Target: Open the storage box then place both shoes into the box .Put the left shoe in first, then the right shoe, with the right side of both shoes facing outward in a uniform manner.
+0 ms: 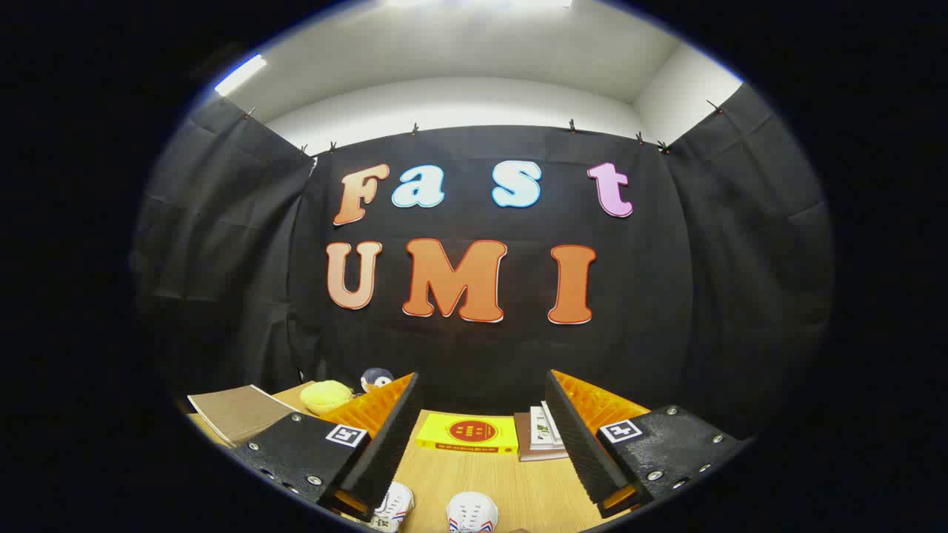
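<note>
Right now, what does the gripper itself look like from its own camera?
The gripper has two wedge-shaped fingers with ribbed inner pads. Each finger joins a dark mounting plate with silver screws and carries a square black-and-white marker tag.

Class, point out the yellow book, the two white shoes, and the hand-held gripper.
yellow book (468,433), gripper view, front cover.
left-hand shoe (394,506), gripper view, laced top.
right-hand shoe (471,512), gripper view, toe.
hand-held gripper (481,437), gripper view, open, between fingertips.

The tool hangs above the desk with its fingers spread wide, nothing between them. Two shoes lie below the gap. Beyond them, a yellow book and a book stack line the far edge, bare wood between.
</note>
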A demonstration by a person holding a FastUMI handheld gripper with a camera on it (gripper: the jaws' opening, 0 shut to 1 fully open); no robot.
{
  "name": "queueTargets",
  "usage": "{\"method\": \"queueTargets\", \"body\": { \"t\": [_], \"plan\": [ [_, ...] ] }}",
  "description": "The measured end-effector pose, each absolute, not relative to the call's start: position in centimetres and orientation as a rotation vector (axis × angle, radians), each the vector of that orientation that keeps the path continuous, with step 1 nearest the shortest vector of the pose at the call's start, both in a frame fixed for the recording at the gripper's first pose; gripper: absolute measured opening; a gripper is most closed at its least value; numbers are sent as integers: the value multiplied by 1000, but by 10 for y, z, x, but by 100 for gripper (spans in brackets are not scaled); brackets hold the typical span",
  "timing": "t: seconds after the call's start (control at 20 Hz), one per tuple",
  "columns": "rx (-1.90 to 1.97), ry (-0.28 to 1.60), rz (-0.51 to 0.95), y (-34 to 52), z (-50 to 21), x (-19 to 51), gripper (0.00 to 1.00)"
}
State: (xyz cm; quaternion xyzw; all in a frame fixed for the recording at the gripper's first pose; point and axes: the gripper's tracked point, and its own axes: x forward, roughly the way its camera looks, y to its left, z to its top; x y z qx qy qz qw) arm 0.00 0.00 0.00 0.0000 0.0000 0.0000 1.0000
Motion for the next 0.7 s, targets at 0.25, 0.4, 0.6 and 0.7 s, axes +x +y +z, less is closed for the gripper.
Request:
{"method": "queueTargets", "body": {
  "t": [0.25, 0.4, 0.6, 0.7],
  "plan": [
    [-21, -40, 37, 19, 12, -5, 99],
    [-40, -54, 36, 25, 14, -7, 99],
    [1, -24, 39, 31, 9, -7, 100],
    [15, -11, 26, 28, 7, -7, 100]
  ]
}}
